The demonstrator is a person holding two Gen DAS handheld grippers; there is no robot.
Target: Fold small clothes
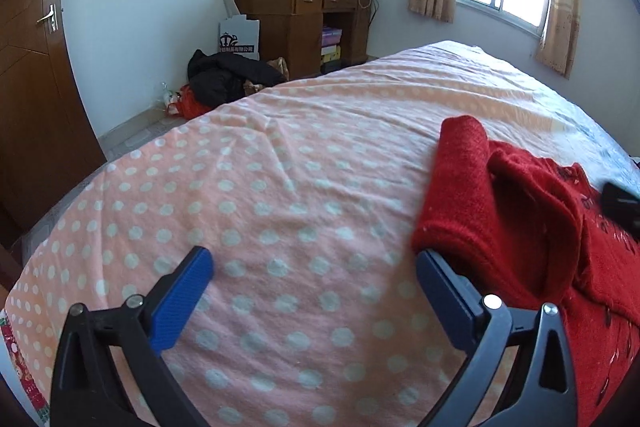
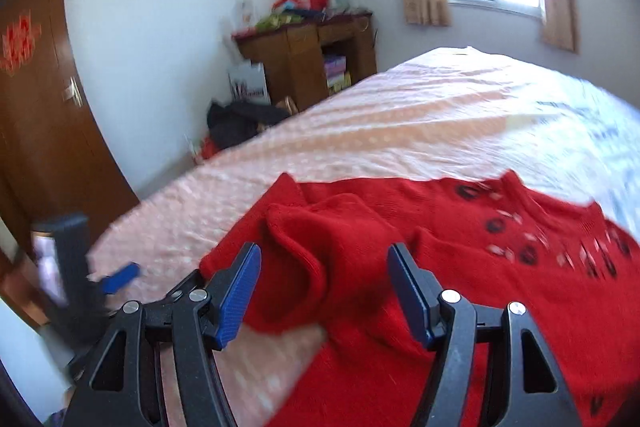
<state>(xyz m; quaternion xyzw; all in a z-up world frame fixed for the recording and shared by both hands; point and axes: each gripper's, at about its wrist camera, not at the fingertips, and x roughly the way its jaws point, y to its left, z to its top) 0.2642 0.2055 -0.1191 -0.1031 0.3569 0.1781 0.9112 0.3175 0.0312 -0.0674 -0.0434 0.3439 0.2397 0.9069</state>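
1. I am holding the left gripper [image 1: 314, 269] over the bed [image 1: 280, 187], jaws spread wide with only dotted sheet between them.
2. Its right finger [image 1: 444, 291] is sitting just beside the sweater [image 1: 520, 219], at the edge of the folded sleeve.
3. I am holding the right gripper [image 2: 324, 291] over the sweater [image 2: 460, 267], jaws parted; red knit is lying between them, and the pads are not pressing it.
4. The sweater is lying flat near the bed's near edge.
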